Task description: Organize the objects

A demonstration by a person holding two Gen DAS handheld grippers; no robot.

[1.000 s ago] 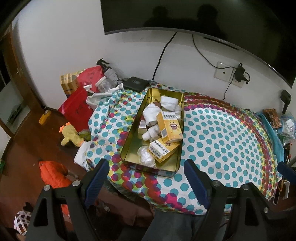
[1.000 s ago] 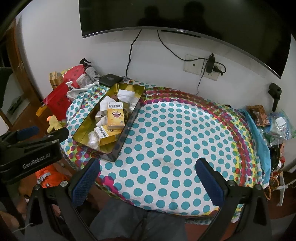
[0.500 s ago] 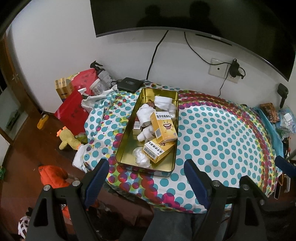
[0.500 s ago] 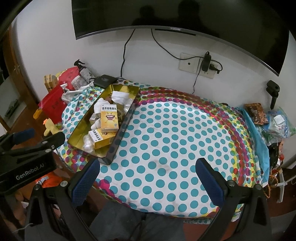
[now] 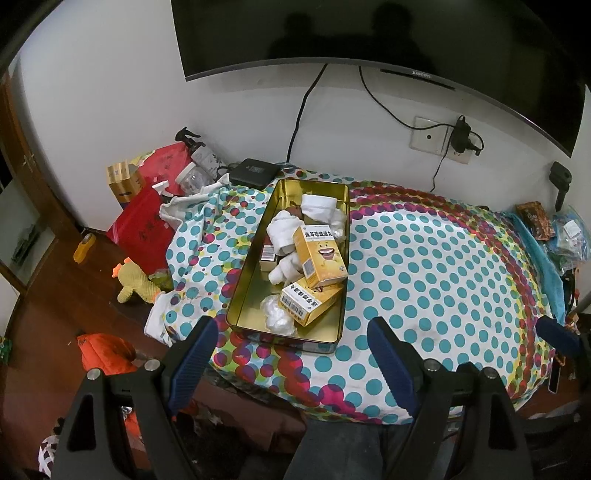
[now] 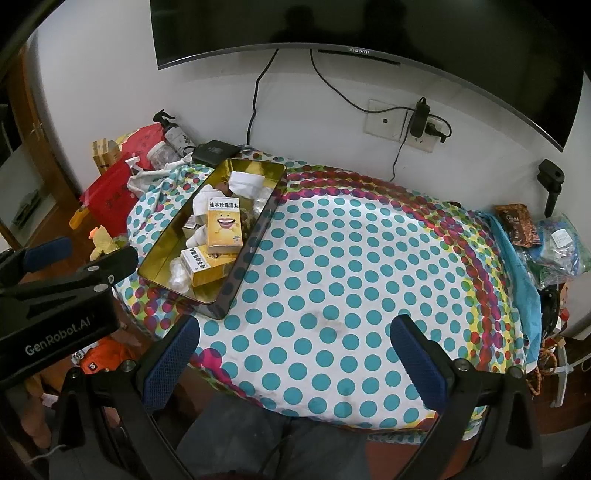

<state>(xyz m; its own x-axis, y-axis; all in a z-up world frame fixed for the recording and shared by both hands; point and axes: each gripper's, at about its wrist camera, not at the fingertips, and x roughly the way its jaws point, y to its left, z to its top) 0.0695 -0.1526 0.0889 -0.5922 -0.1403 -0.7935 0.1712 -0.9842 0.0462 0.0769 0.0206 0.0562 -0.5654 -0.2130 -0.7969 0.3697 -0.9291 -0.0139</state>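
Note:
A gold metal tin (image 5: 243, 284) (image 6: 273, 195) lies on the left part of a table covered with a polka-dot cloth (image 5: 424, 266) (image 6: 351, 266). Inside it are two yellow medicine boxes (image 5: 321, 258) (image 6: 223, 225), one leaning on the other (image 5: 308, 301) (image 6: 207, 267), white cloth rolls (image 5: 286, 227) (image 6: 245, 182), a small box and a crumpled plastic wrap (image 5: 277, 315). My left gripper (image 5: 291, 347) hangs open above the table's near edge, just short of the tin. My right gripper (image 6: 295, 347) is open too, over the near middle of the cloth. Neither holds anything.
A TV (image 6: 369, 29) hangs on the wall, with cables and a socket (image 6: 402, 125) below. A black box (image 5: 255, 171) sits behind the tin. Red bags (image 5: 142, 218), a spray bottle, a jar and a plush toy (image 5: 135, 284) crowd the left floor. Snack bags (image 6: 517, 225) lie at right.
Both grippers have pulled back and risen a little, so the table and tin look smaller and farther. Nothing on the table has moved.

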